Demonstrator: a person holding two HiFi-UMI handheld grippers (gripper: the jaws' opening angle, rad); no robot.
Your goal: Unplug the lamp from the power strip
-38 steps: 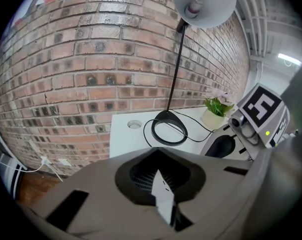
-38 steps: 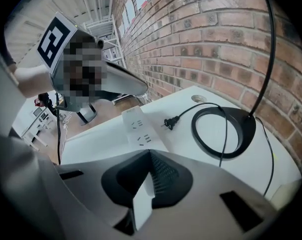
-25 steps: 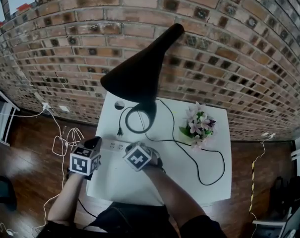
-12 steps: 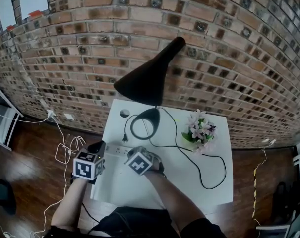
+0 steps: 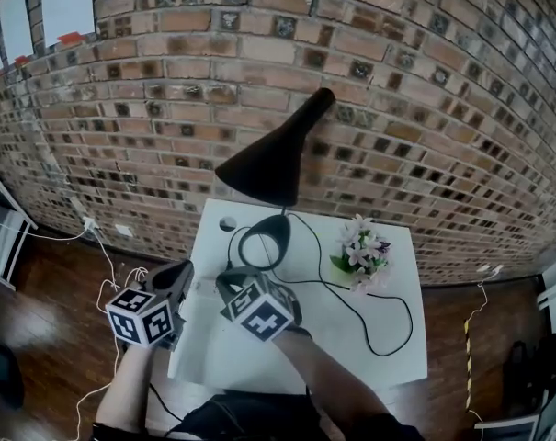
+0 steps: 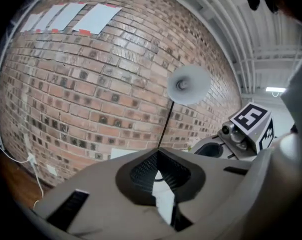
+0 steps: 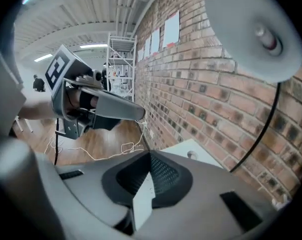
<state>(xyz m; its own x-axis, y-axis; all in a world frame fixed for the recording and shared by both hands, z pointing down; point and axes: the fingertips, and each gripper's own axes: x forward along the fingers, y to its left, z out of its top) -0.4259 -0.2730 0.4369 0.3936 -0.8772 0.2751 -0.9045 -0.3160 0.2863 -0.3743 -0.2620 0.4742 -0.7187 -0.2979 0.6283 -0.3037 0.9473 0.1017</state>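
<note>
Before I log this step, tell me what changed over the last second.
Both claws lifted away from the table, toward the camera. The left claw and right claw sat low over its front left part and now hang higher. Both are shut and empty; I see nothing grabbed or let go. The lamp, its cord and the flowers stayed put.
</note>
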